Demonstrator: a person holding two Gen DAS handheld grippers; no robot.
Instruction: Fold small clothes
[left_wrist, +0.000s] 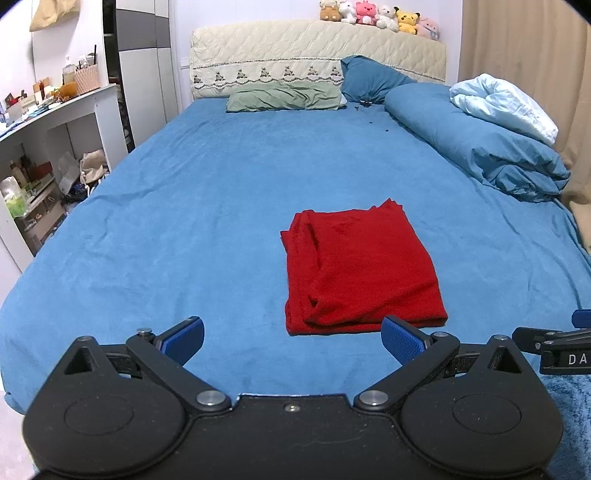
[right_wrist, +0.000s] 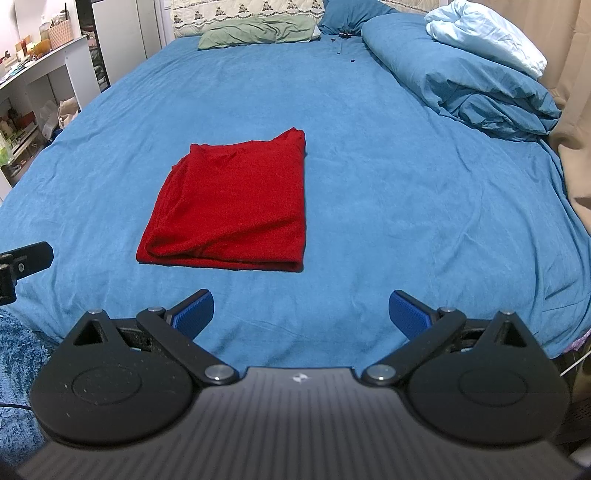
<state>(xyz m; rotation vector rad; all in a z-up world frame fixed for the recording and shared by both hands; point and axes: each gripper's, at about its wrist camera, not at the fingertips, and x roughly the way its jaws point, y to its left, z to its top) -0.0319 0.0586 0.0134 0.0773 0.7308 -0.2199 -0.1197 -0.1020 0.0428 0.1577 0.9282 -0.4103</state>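
Note:
A red garment (left_wrist: 360, 269) lies folded into a rough rectangle on the blue bed sheet (left_wrist: 184, 206); the right wrist view shows the same red garment (right_wrist: 232, 210) ahead and to the left. My left gripper (left_wrist: 291, 341) is open near the bed's front edge, just short of the garment's near edge, nothing between its blue pads. My right gripper (right_wrist: 301, 314) is also open and empty, pulled back from the garment toward the near right. Part of the right gripper (left_wrist: 554, 343) shows at the right edge of the left wrist view.
A rolled blue duvet (left_wrist: 480, 140) with a pale blue blanket (left_wrist: 506, 103) lies along the right side. Green pillow (left_wrist: 284, 96) and blue pillow (left_wrist: 373, 77) rest at the headboard, with plush toys (left_wrist: 376, 14) on top. A white shelf desk (left_wrist: 48, 122) stands left of the bed.

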